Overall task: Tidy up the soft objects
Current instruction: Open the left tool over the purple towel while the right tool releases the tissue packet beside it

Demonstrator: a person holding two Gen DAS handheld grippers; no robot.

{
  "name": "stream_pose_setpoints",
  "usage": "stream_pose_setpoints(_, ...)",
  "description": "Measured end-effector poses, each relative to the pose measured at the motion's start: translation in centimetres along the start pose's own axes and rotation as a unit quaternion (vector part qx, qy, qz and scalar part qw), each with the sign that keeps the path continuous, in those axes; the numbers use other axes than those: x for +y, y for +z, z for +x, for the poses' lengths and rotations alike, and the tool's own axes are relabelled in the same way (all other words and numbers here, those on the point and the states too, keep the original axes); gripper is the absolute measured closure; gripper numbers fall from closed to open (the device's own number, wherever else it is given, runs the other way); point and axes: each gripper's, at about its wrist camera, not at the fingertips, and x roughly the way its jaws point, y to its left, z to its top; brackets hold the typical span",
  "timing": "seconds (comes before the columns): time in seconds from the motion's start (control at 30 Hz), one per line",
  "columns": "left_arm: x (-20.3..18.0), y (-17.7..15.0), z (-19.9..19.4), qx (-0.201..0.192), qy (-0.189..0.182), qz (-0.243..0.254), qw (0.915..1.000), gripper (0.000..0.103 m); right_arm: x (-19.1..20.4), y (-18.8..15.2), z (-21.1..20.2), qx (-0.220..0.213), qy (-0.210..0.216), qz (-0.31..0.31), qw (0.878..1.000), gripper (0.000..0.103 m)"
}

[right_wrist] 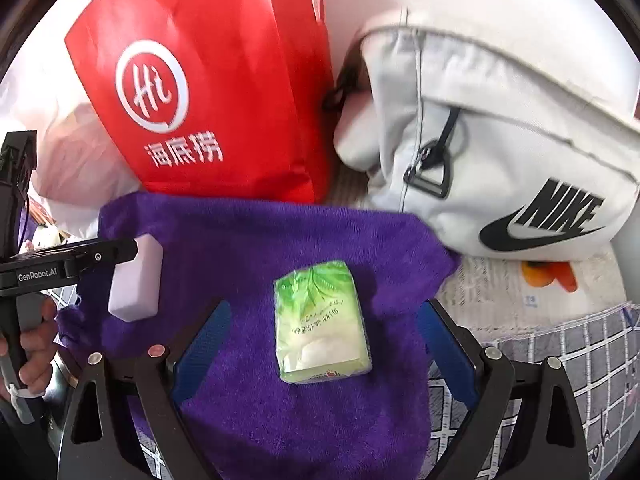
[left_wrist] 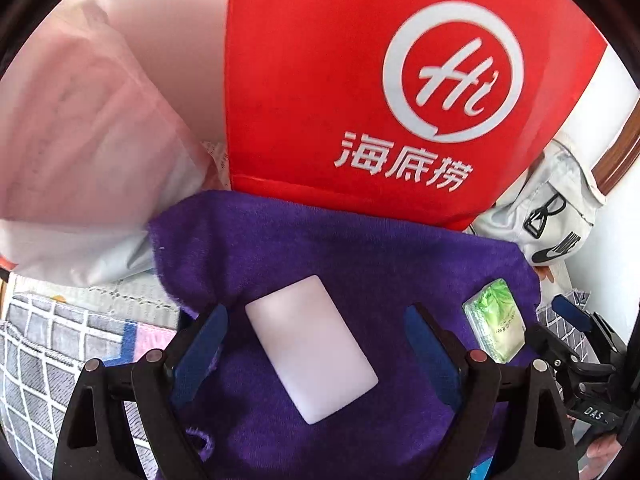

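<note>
Left gripper point(left_wrist: 316, 344): your jaws spread wide around the white block point(left_wrist: 311, 347), not touching.
Right gripper point(right_wrist: 324, 340): jaws wide, flanking the green tissue pack point(right_wrist: 320, 326).
Purple towel point(right_wrist: 256, 248): frame centre, under both.

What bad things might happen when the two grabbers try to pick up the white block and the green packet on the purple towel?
1. The white block lies slanted between the open left gripper, so the fingers may catch its corners and it might twist or slip.
2. The green tissue packet is soft; the right gripper might crush it.
3. Both rest on the purple towel, so low fingers could snag the cloth and drag everything.
</note>
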Motion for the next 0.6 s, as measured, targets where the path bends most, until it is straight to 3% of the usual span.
stream_pose_setpoints(0.2,-1.0,-0.1,-3.8,-0.041,0.027,0.029,0.9984,0.014,1.0,0.4,-3.5,-0.022,0.01,0.013,1.0,0.009)
stream_pose_setpoints(0.3,-1.2,-0.7,-6.0,-0.042,0.009,0.025,0.9988,0.014,1.7,-0.3,-6.1,-0.024,0.001,-0.007,1.0,0.013)
stream_pose_setpoints(0.6,0.5,-6.4,-12.4,-0.04,-0.007,0.017,0.999,0.014,5.9,-7.6,-11.6,-0.002,0.031,-0.026,0.999,0.013)
